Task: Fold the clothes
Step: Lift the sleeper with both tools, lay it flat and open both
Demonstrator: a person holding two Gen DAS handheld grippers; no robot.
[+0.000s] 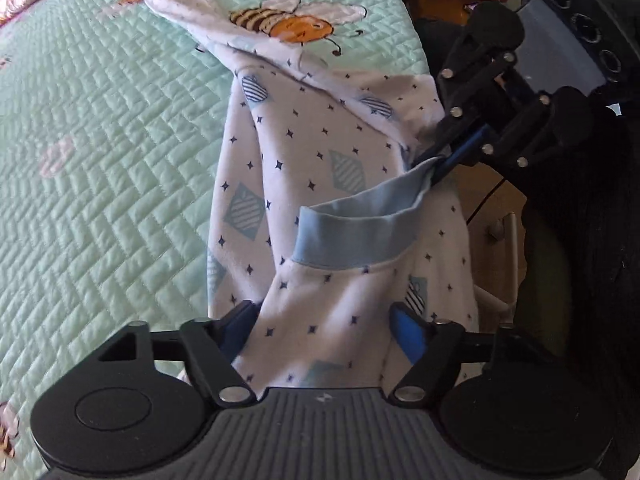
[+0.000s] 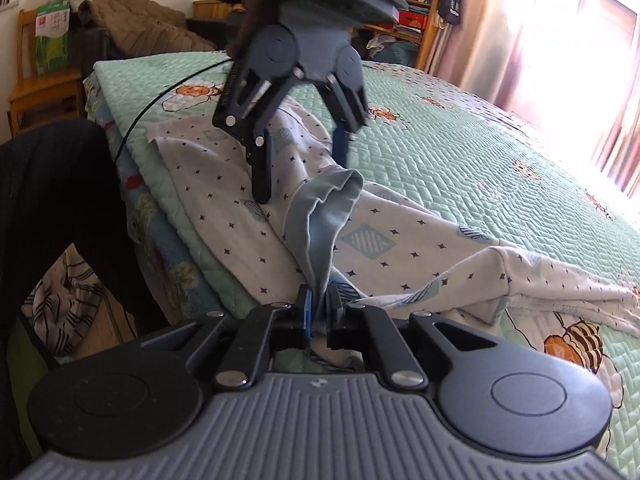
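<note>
A white garment (image 1: 320, 160) printed with small navy stars and teal diamonds lies on a mint quilted bedspread (image 1: 100, 140), draped over the bed's edge. Its light blue band (image 1: 352, 220) gapes as an open loop. My left gripper (image 1: 324, 314) is open, pointing steeply down, with a fold of the cloth between its blue pads and slack. From the right wrist view the left gripper (image 2: 302, 168) stands over the garment (image 2: 400, 248), one fingertip (image 2: 262, 192) resting on the cloth. My right gripper (image 2: 320, 300) is shut on the blue band (image 2: 320, 216); the right gripper (image 1: 434, 168) pinches the band's end.
The bedspread (image 2: 460, 140) stretches far to the right toward bright curtains (image 2: 500, 40). A wooden chair (image 2: 40, 80) and a cluttered shelf (image 2: 412, 0) stand behind the bed. A person's dark clothing (image 2: 60, 200) is by the bed's edge, above striped cloth (image 2: 60, 300) on the floor.
</note>
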